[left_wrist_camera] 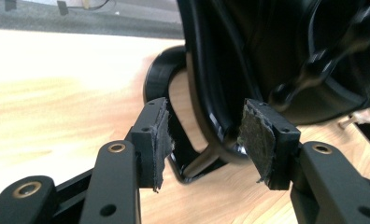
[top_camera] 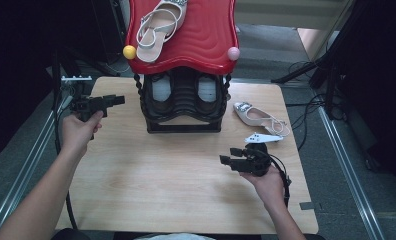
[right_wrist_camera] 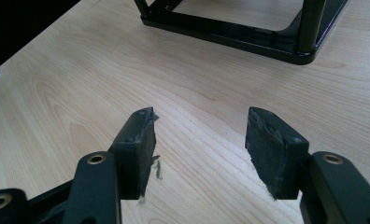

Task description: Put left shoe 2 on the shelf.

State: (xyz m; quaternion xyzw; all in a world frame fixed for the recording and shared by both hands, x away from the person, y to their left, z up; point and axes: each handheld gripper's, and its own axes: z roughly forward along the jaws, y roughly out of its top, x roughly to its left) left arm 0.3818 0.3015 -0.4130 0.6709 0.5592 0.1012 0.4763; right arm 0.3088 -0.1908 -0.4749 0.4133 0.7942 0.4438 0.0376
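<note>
Nearest us, our right gripper (top_camera: 228, 155) hovers over the bare wooden table (top_camera: 161, 190), jaws spread wide and holding nothing. Our left gripper (top_camera: 117, 100), also wide open and empty, points at the black shoe rack (top_camera: 183, 102); its view is blurred, so we think its jaws flank the rack's base without touching. One sandal (top_camera: 261, 118) lies right of the rack; another sandal (top_camera: 158, 27) rests on the red top shelf (top_camera: 206, 40).
</note>
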